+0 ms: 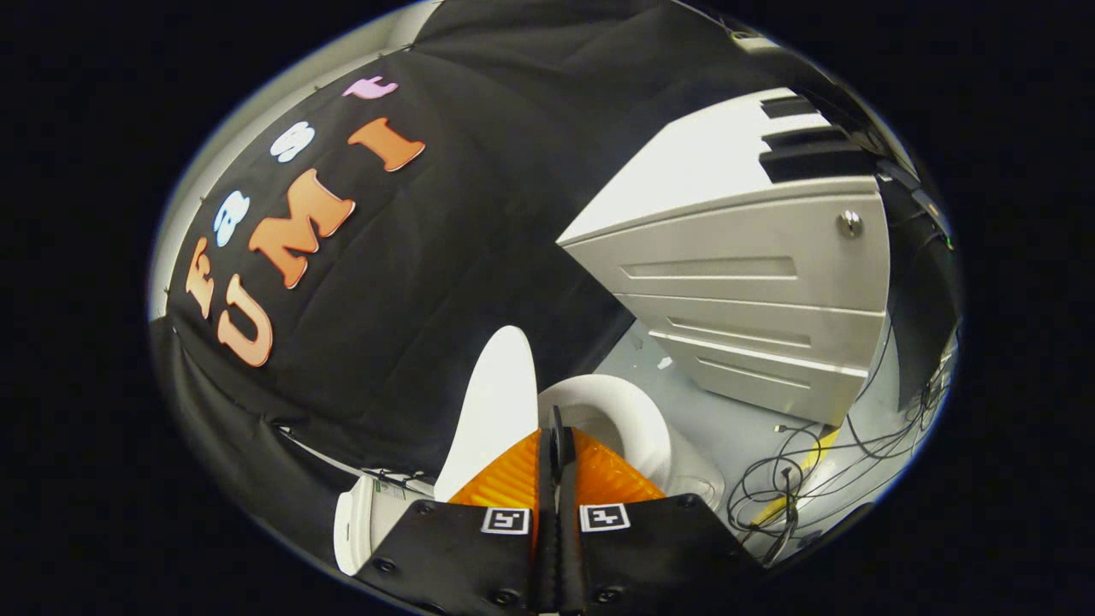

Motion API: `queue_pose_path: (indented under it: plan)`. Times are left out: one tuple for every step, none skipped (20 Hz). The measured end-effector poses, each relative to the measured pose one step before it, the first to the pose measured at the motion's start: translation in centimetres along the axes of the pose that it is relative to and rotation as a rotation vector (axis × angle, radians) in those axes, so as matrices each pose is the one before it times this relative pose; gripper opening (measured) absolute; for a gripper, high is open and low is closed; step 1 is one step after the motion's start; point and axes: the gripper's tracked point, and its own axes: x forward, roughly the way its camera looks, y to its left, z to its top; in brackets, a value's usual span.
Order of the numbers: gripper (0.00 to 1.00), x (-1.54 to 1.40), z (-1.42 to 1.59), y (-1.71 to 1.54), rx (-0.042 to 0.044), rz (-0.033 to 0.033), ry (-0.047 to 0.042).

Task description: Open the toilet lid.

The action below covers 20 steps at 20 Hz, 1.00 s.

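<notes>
Gripper (pixel 558 445) fingers pressed together before smooth, upright oval toilet lid (pixel 496 402).

White toilet lid (pixel 496 402) and seat (pixel 629 419); pale grey drawer cabinet (pixel 753 282); black cables (pixel 804 479) on light floor (pixel 736 428).

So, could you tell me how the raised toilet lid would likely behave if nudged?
The lid looks like a rigid moulded panel, so probably stiff. It stands nearly upright by the seat, so a forward push might swing it shut. Its glossy surface seems slippery to the closed gripper.
</notes>
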Motion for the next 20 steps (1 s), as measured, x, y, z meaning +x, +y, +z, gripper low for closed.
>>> queue_pose_path:
  plan:
    - [0.08,-0.387,0.341,1.132,-0.01856,0.01036,-0.00288]
    - [0.08,-0.367,0.324,0.947,-0.01216,0.01148,-0.00311]
    - [0.08,-0.276,0.624,1.220,-0.00778,0.01432,-0.00953]
    - [0.08,-0.321,0.604,1.247,-0.00640,0.01497,-0.00898]
    - [0.08,-0.240,0.563,1.325,-0.01193,0.01486,-0.00682]
    - [0.08,-0.246,0.244,1.185,-0.02374,0.01471,-0.00219]
    - [0.08,-0.257,0.250,1.024,-0.03174,0.01340,-0.00011]
    - [0.08,-0.196,-0.034,0.769,-0.03146,0.00516,-0.00060]
    - [0.08,-0.163,-0.185,0.582,-0.03045,-0.00120,0.00610]
    - [0.08,-0.133,-0.069,0.554,-0.02320,-0.00494,0.00481]
    - [0.08,-0.215,0.153,0.798,-0.00921,0.00272,-0.00323]
    - [0.08,-0.203,0.408,0.974,-0.00291,0.00610,-0.00709]
    - [0.08,-0.268,0.130,0.973,-0.00590,0.00746,-0.00733]
    - [0.08,-0.290,0.055,0.852,-0.01401,0.00450,-0.00284]
    - [0.08,-0.240,-0.082,0.646,-0.01896,0.00002,-0.00152]
    - [0.08,-0.223,-0.156,0.616,-0.01791,0.00167,-0.00292]
    - [0.08,-0.243,-0.023,0.794,-0.01609,0.00256,-0.00206]
    - [0.08,-0.188,0.158,0.824,-0.01167,0.00344,-0.00221]
    - [0.08,-0.200,0.052,0.763,-0.01282,0.00351,-0.00259]
    - [0.08,-0.200,0.135,0.708,-0.01419,0.00421,-0.00089]
